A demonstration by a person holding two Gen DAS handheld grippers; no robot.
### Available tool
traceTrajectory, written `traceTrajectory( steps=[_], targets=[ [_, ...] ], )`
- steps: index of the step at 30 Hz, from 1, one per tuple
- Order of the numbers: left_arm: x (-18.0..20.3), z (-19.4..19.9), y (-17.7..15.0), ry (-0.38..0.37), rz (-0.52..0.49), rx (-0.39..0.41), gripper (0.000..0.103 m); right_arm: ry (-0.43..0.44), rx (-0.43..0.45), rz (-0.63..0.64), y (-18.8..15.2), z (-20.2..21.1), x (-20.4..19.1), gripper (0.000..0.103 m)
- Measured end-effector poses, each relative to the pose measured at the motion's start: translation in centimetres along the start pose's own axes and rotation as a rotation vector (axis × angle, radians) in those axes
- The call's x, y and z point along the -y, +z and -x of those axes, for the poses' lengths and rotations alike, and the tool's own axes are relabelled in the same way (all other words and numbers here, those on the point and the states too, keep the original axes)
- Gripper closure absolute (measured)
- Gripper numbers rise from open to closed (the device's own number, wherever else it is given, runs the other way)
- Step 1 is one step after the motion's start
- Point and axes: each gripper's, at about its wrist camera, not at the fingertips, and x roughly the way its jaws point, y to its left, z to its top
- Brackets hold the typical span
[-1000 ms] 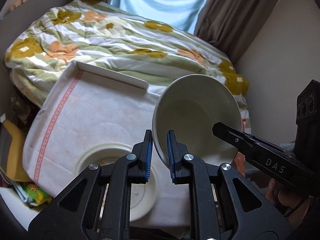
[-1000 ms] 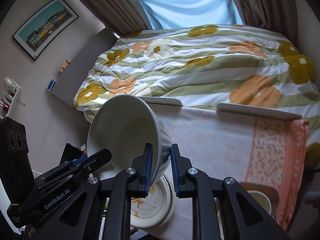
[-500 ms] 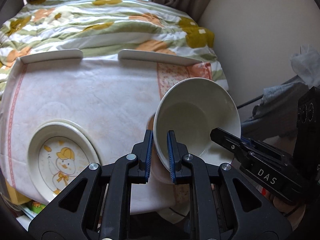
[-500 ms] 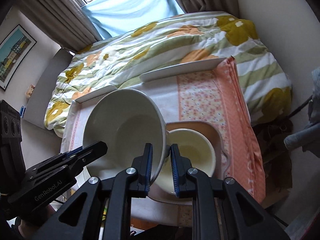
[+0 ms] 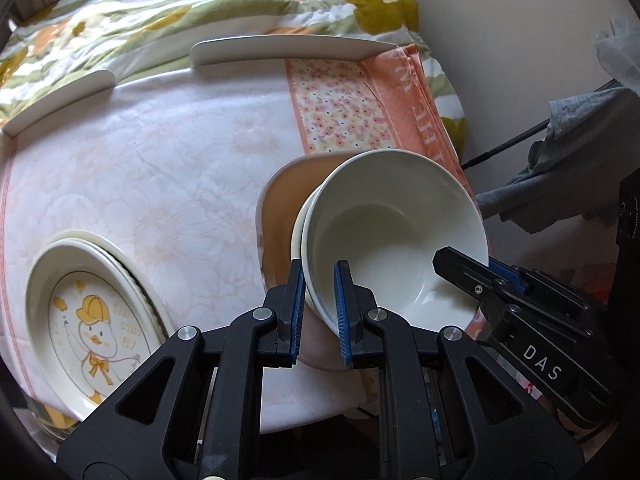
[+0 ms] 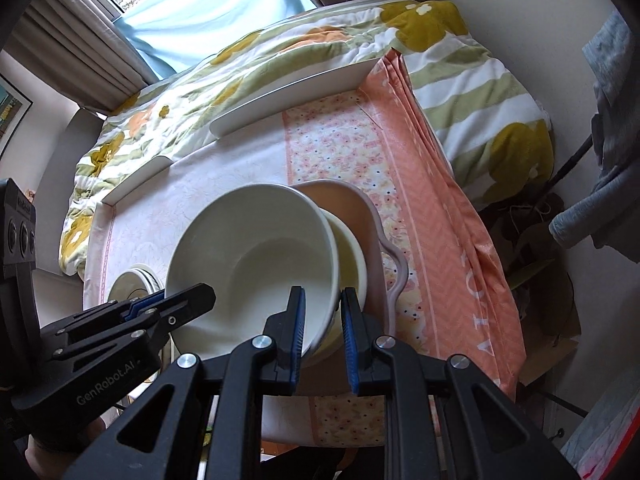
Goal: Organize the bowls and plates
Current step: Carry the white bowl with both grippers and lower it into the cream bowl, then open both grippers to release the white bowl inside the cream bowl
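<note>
With each hand-held gripper — left [image 5: 318, 308], right [image 6: 323, 327] — clamped on the white bowl's [image 5: 394, 236] rim, we lower it level into the cream bowl [image 6: 352, 258] on the pink dish [image 6: 378, 240] at the counter's near right, releasing together.

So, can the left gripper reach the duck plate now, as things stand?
Probably not at once: the left gripper and right gripper both straddle the white bowl's rim. The duck plate itself lies uncovered to its left.

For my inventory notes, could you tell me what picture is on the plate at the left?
A yellow-hatted cartoon duck on the plate, clearest in the left wrist view.
</note>
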Motion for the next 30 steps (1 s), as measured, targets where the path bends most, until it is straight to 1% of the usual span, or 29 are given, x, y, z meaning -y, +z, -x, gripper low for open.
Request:
traceTrajectory(
  steps=[3,8,16,23,30],
  targets=[
    [0.3,-0.5,0.1,0.017,-0.019,-0.01,0.091,-0.009,0.001,-0.001,-0.1,-0.3,0.4,0.087],
    [1.0,-1.0,0.0,0.071,-0.059,-0.013,0.09,-0.023,0.003,0.014,-0.1,-0.4,0.4,0.087],
    [1.5,-1.3,0.0,0.118,-0.091,-0.004,0.09,-0.057,0.005,0.06,-0.4,-0.8,0.0,0.087],
    [2.1,-1.4,-0.2,0.181,-0.132,0.01,0.09,-0.044,0.004,0.056,-0.3,-0.7,0.2,0.087],
    [2.0,-1.1,-0.1,0.175,-0.119,0.016,0.091,-0.032,-0.003,0.067,-0.2,-0.6,0.3,0.087]
  ],
)
